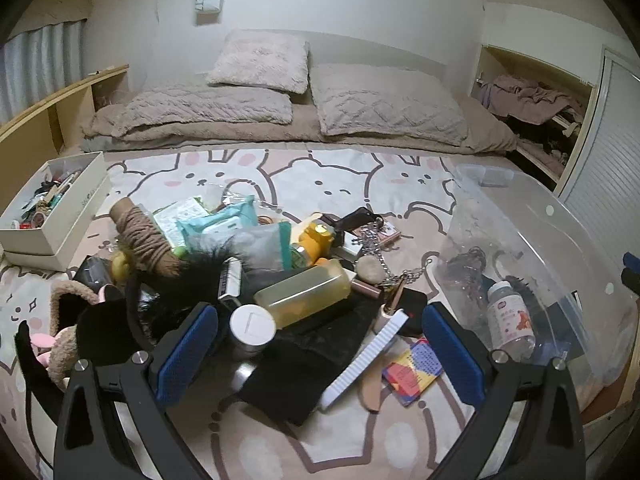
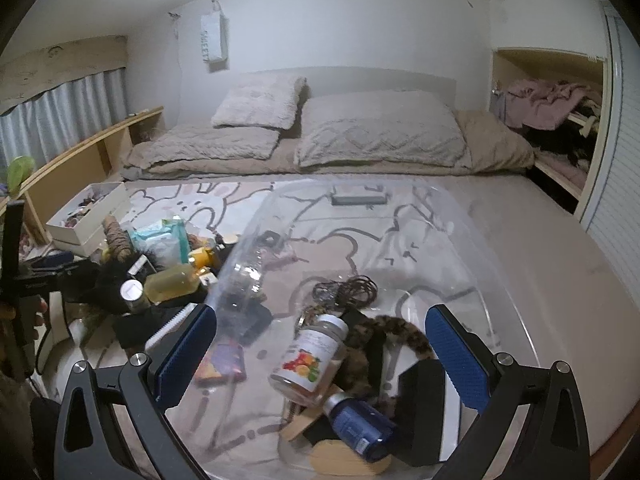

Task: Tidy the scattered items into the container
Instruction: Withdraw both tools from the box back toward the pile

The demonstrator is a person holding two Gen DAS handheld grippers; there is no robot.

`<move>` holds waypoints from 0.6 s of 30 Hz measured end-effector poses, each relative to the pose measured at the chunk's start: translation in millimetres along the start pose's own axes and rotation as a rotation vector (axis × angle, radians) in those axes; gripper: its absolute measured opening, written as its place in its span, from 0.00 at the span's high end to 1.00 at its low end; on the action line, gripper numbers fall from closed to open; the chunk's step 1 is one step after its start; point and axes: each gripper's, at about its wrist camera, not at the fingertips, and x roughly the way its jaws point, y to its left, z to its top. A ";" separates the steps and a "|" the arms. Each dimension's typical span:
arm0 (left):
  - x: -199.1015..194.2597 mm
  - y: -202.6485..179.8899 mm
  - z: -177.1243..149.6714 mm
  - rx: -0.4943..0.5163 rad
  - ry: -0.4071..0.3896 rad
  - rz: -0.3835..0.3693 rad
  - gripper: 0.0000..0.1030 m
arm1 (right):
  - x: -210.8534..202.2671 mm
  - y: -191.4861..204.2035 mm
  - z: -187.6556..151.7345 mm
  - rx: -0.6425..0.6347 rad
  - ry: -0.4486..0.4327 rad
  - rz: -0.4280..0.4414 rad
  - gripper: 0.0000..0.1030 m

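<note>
My left wrist camera looks forward between its claw (image 1: 320, 354) fingers, close and low over the clutter pile, facing the pillows (image 1: 384, 104) at the bed's head. My right wrist camera faces the same way, sitting just right of that pile, right above the clear container (image 2: 500, 280). Both views share the pillows, white box (image 1: 76, 208) and container.

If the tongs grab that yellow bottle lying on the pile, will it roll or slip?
The yellow bottle looks smooth and rounded, so it may slip or roll. It lies on its side atop uneven clutter, so a nudge could shift it. The liquid inside probably makes it fairly heavy.
</note>
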 end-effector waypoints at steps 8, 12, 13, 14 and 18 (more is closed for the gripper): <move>-11.3 18.7 -14.1 0.020 -0.036 0.023 0.00 | -17.4 36.7 8.7 -0.037 -0.053 0.086 0.00; -16.7 24.7 -21.5 0.035 -0.064 0.039 0.00 | -26.8 58.1 12.2 -0.063 -0.077 0.133 0.00; -17.6 26.3 -23.1 0.033 -0.071 0.039 0.00 | -28.5 61.4 12.4 -0.064 -0.081 0.143 0.00; -18.3 28.5 -24.6 0.028 -0.076 0.036 0.00 | -30.7 66.5 12.9 -0.067 -0.086 0.159 0.00; -18.8 36.7 -30.8 -0.003 -0.099 0.013 0.00 | -36.0 87.6 11.3 -0.089 -0.110 0.199 0.00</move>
